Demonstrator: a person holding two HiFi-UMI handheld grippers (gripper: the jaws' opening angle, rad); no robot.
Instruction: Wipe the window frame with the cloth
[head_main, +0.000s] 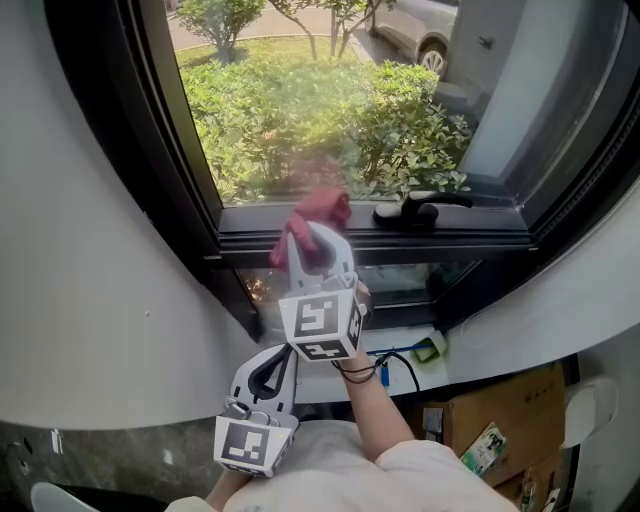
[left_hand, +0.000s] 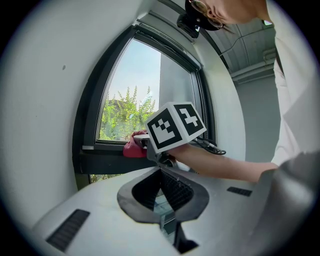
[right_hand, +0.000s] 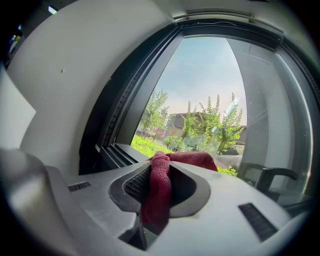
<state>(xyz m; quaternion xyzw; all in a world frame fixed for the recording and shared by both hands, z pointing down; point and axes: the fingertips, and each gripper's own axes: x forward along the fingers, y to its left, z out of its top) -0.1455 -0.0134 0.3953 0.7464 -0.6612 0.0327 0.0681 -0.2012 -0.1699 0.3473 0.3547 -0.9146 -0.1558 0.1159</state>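
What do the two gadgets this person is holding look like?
The left tool and right tool are pale grey plastic with black ribbed jaw linings. Each carries a white cube printed with black square markers. The sleeve is cream.

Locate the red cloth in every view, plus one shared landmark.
Head view: cloth at centre, on the window frame, bottom rail.
Left gripper view: left of centre, on that rail.
Right gripper view: bottom centre, in the right gripper.
Shared landmark: black window frame.
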